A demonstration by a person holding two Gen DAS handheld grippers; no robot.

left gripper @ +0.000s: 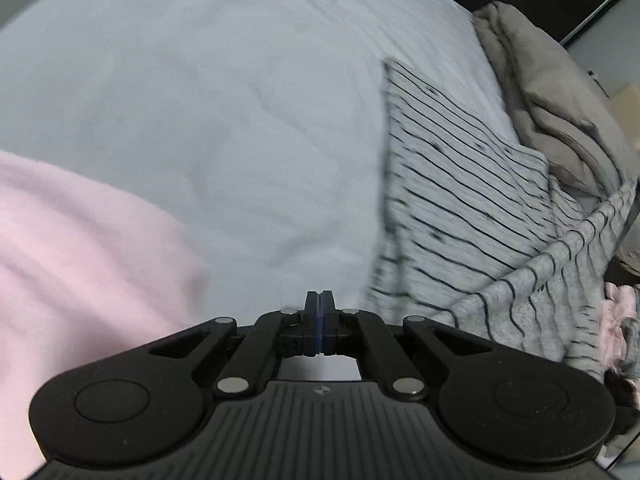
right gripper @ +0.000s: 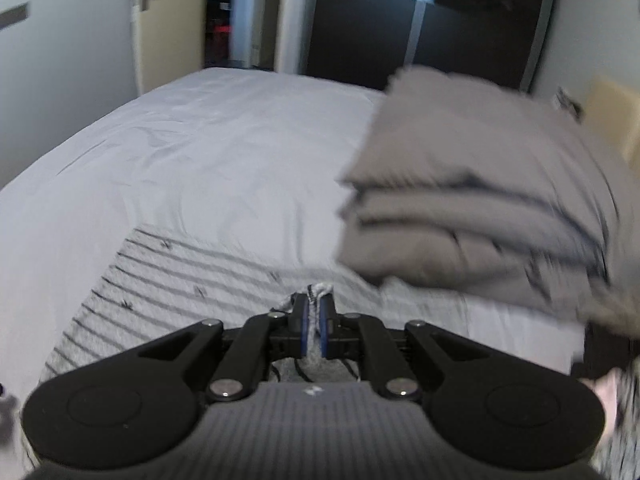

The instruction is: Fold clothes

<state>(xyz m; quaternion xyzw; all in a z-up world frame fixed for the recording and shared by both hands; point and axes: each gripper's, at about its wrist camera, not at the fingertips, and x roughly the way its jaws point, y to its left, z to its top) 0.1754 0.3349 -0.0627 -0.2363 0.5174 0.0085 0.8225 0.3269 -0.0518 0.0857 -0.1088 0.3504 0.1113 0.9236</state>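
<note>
A grey garment with thin dark stripes (left gripper: 460, 208) lies on the white bed sheet (left gripper: 220, 100), partly folded flat, with one part lifted up toward the right edge of the left wrist view. My left gripper (left gripper: 319, 296) is shut with nothing between its fingers, over bare sheet just left of the striped garment. In the right wrist view my right gripper (right gripper: 314, 304) is shut on a bunched fold of the striped garment (right gripper: 168, 276), and grey cloth shows between and above its pads. The rest of that garment spreads flat on the sheet to the left.
A stack of folded beige-grey clothes (right gripper: 480, 200) sits on the bed to the right. Pink cloth (left gripper: 80, 248) covers the left near part of the bed. A dark wardrobe (right gripper: 440, 28) and a doorway (right gripper: 224, 12) stand beyond the bed's far edge.
</note>
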